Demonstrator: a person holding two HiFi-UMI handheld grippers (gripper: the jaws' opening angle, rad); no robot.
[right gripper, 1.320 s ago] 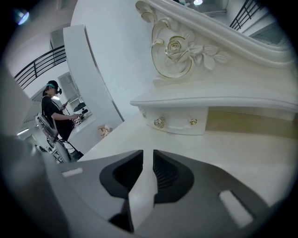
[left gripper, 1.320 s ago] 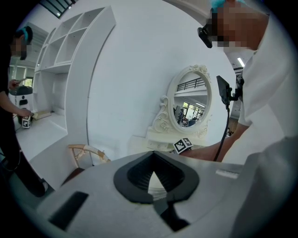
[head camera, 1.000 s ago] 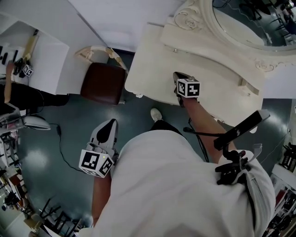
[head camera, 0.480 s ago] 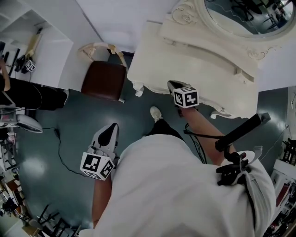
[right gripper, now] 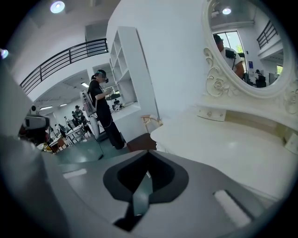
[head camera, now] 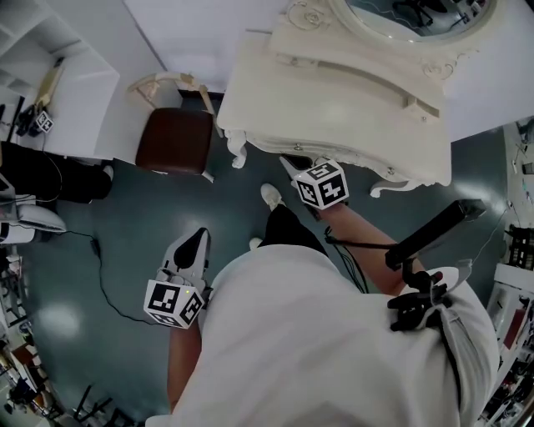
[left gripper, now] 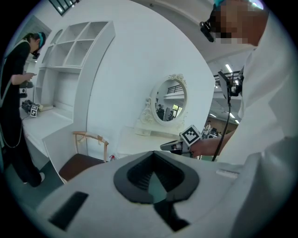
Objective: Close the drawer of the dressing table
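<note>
Dressing table (head camera: 334, 108) occupies 12 to 2 o'clock of the head view, with its oval mirror (head camera: 409, 12) along the far side. No drawer box projects past the front edge. The drawer front itself is hidden under the overhanging top, so the drawer is judged closed or very nearly so. Right gripper (head camera: 292, 162) sits near 12 o'clock, just off the middle of that front edge, its jaws pressed together with nothing between them. A closed tip suits pushing a drawer front rather than gripping it. Whether it touches the table cannot be told. Left gripper (head camera: 193, 242) hangs at 8 to 9 o'clock over the floor (head camera: 108, 242), well apart from the table. Its jaws are likewise together and empty, so it appears to be held aside as idle. A brown-seated chair (head camera: 171, 140) stands at 10 o'clock, beside the table's left end and outside the drawer's path.
</note>
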